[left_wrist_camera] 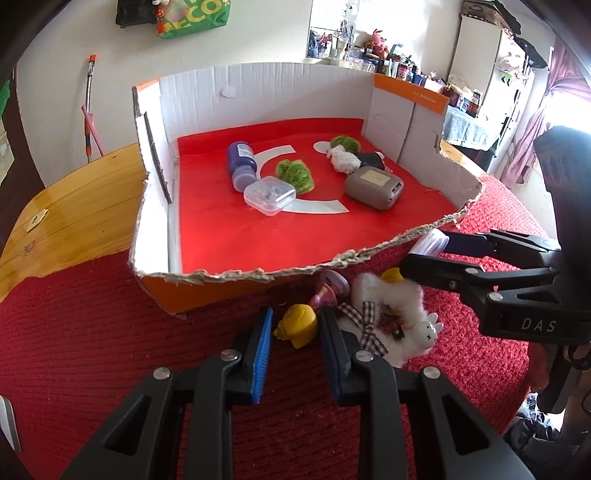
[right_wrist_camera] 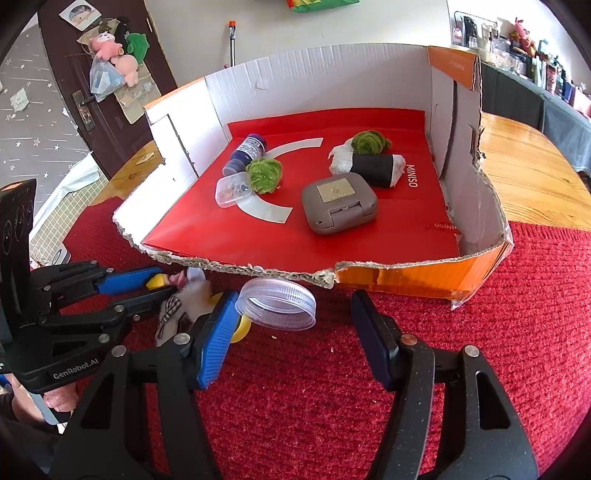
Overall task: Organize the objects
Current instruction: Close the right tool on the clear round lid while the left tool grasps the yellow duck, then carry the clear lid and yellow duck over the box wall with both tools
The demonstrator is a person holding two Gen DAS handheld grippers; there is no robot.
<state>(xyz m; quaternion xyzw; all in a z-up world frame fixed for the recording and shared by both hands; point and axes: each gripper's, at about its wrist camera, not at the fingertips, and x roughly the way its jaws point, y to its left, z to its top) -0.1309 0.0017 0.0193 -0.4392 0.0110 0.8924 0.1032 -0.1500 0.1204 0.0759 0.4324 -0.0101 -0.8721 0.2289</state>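
I see a wooden table [right_wrist_camera: 524, 177] as the base of it all, with a red woven mat [right_wrist_camera: 480, 350] spread over its near part. Behind the table, a rod with an orange tip [left_wrist_camera: 89, 107] leans against the white wall, and a green printed bag [left_wrist_camera: 192, 18] hangs above it. Off the table's left end stands a dark door [right_wrist_camera: 74, 92] hung with plush toys [right_wrist_camera: 114, 55]; a cluttered shelf [left_wrist_camera: 369, 59] runs behind the table's right end.

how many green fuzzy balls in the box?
2. One green fuzzy ball sits left of centre beside the clear plastic case; the other lies near the back right, against the white fluffy item. None seen hidden.
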